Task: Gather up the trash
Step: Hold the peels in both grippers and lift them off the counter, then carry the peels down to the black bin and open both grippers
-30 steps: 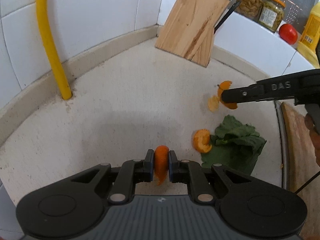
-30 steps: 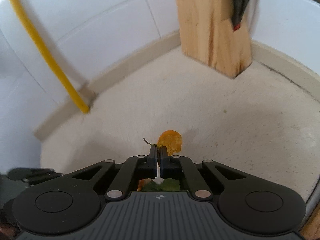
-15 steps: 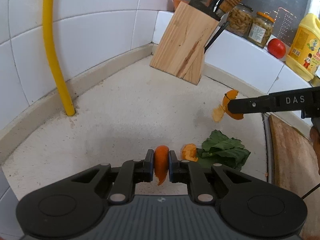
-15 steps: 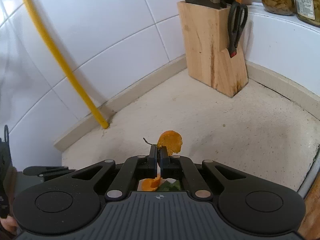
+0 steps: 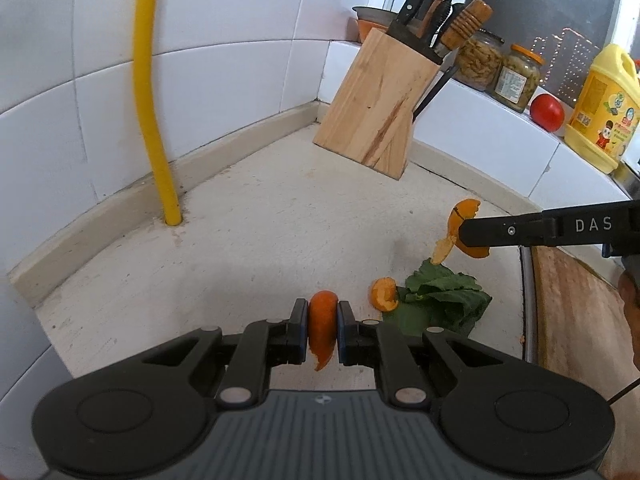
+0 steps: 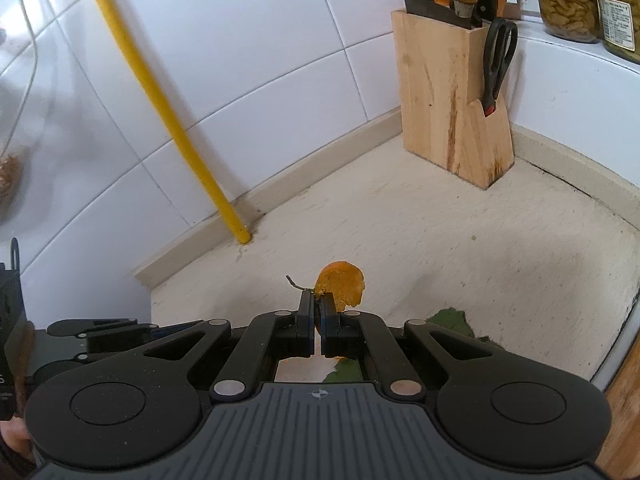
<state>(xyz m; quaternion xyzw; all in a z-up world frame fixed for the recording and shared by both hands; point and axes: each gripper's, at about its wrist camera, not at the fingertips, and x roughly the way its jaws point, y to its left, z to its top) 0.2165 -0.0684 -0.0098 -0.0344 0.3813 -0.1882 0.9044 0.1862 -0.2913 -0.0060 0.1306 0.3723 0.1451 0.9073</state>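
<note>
My left gripper [image 5: 322, 320] is shut on a curled orange peel [image 5: 322, 312], held above the pale countertop [image 5: 248, 240]. My right gripper [image 6: 318, 304] is shut on another orange peel [image 6: 340, 286] with a thin stem; in the left wrist view that gripper [image 5: 464, 232] comes in from the right with its peel [image 5: 464, 210] dangling. On the counter lie a third orange peel [image 5: 384, 294] and a green leaf [image 5: 444, 298] side by side; the leaf [image 6: 452, 320] shows partly behind the right gripper.
A wooden knife block [image 5: 380, 108] with knives and scissors [image 6: 496, 64] stands in the tiled corner. A yellow pipe [image 5: 154, 92] rises from the counter at the wall. Jars [image 5: 516, 78], a tomato [image 5: 547, 112] and a yellow bottle [image 5: 604, 108] sit on the ledge. A wooden board [image 5: 576, 320] lies right.
Both grippers have risen and pulled back from the counter with their peels still held. The knife block, ledge and wall now show more fully.
</note>
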